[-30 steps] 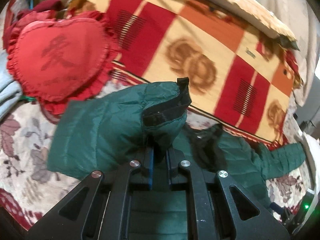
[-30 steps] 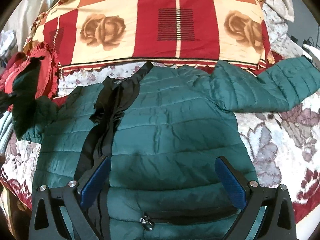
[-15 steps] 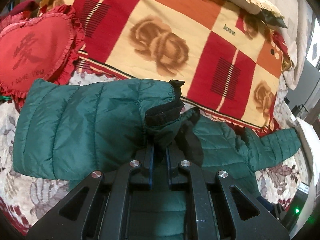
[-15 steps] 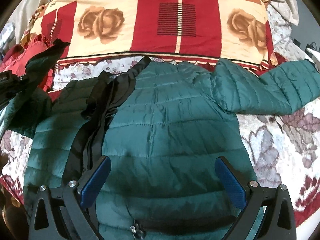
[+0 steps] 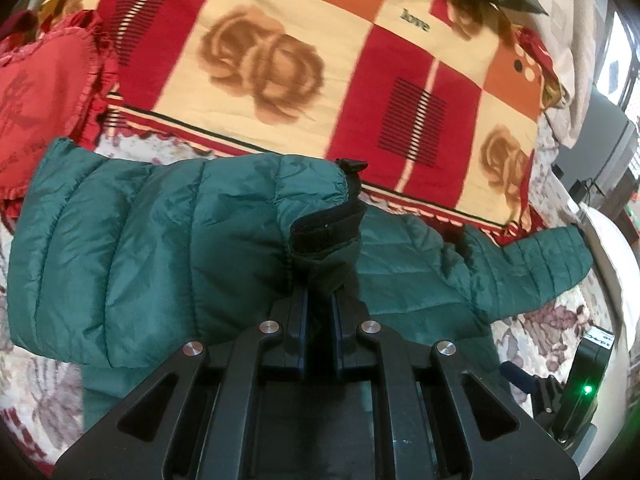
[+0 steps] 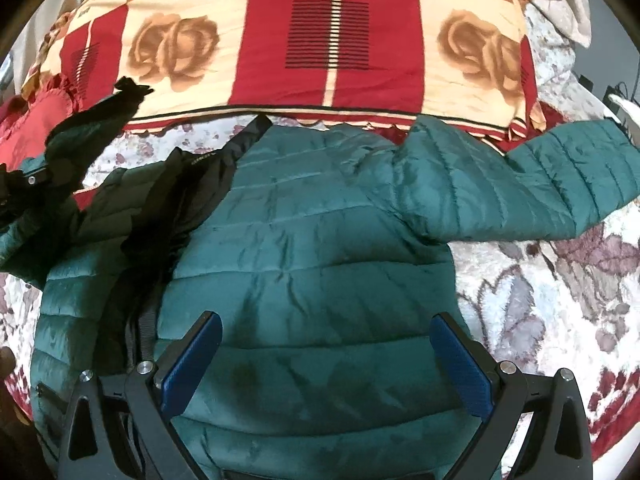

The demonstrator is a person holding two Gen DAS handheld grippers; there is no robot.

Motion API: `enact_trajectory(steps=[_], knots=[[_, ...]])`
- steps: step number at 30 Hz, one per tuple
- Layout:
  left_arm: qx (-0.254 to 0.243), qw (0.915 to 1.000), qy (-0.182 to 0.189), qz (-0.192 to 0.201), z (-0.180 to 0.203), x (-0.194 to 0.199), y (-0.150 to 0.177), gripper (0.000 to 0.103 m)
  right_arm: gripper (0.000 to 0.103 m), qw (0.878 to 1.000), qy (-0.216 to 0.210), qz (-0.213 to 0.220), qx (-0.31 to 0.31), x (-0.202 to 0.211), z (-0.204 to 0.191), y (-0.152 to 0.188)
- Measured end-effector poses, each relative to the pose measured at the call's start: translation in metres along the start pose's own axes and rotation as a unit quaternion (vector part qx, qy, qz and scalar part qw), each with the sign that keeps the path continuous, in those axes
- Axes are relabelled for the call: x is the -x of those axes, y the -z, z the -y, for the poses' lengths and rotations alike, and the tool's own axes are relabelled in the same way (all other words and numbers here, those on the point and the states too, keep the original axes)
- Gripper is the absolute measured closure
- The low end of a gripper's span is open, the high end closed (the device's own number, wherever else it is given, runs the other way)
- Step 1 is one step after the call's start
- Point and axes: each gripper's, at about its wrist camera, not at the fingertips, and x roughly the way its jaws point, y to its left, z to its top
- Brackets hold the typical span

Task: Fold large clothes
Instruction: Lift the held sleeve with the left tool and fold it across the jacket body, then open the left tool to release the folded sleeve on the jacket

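Note:
A dark green quilted jacket (image 6: pixel 320 248) lies spread on the bed, its black lining (image 6: pixel 160 208) showing along the open front. My left gripper (image 5: pixel 320 300) is shut on the black-edged cuff (image 5: pixel 326 232) of the jacket's left sleeve (image 5: pixel 140 248), which hangs lifted over the jacket body. The same raised cuff (image 6: pixel 128 92) shows at the left of the right wrist view. The right sleeve (image 6: pixel 540 188) lies stretched out to the right. My right gripper (image 6: pixel 328 360) hovers open over the jacket's lower front, nothing between its blue pads (image 6: pixel 192 364).
A red, cream and orange rose-patterned quilt (image 6: pixel 332 40) lies folded behind the jacket. A red heart-shaped cushion (image 5: pixel 36 92) sits at the left. A floral bedspread (image 6: pixel 552 300) shows to the right of the jacket. The other gripper's body with a green light (image 5: pixel 586 390) is at lower right.
My left gripper has carried the sleeve cuff rightwards across the bed, toward the jacket body; the heart cushion slid to the left edge. The right gripper moved slightly forward over the jacket, still open.

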Motion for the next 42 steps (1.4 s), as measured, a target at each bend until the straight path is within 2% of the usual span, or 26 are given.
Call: enact_trajectory(steps=[6, 13, 26, 29, 35, 37, 39, 42], knots=[[-0.015, 0.9993, 0.029, -0.020, 0.033, -0.023, 0.003, 0.094, 0.000, 1.000, -0.004, -0.008, -0.012, 0.000, 0.012, 0.003], [0.005, 0.9947, 0.079, -0.066, 0.051, -0.063, 0.009, 0.094, 0.000, 0.999, -0.005, -0.022, -0.022, -0.006, 0.022, 0.010], [0.006, 0.9916, 0.094, -0.088, 0.050, -0.082, 0.017, 0.094, 0.000, 0.999, -0.005, -0.030, -0.024, -0.011, 0.023, 0.011], [0.009, 0.9903, 0.102, -0.095, 0.049, -0.083, 0.019, 0.086, 0.000, 0.999, -0.008, -0.031, -0.026, -0.009, 0.024, 0.011], [0.007, 0.9890, 0.106, -0.103, 0.049, -0.083, 0.021, 0.082, 0.000, 0.999, -0.012, -0.031, -0.034, -0.006, 0.026, 0.014], [0.013, 0.9876, 0.116, -0.105, 0.048, -0.082, 0.021, 0.074, 0.000, 0.999, -0.012, -0.032, -0.035, -0.005, 0.027, 0.014], [0.018, 0.9877, 0.120, -0.098, 0.047, -0.078, 0.020, 0.056, 0.000, 0.999, -0.012, -0.032, -0.036, -0.005, 0.027, 0.014], [0.025, 0.9884, 0.122, -0.087, 0.045, -0.071, 0.017, 0.051, 0.000, 0.999, -0.012, -0.033, -0.036, -0.004, 0.027, 0.015]])
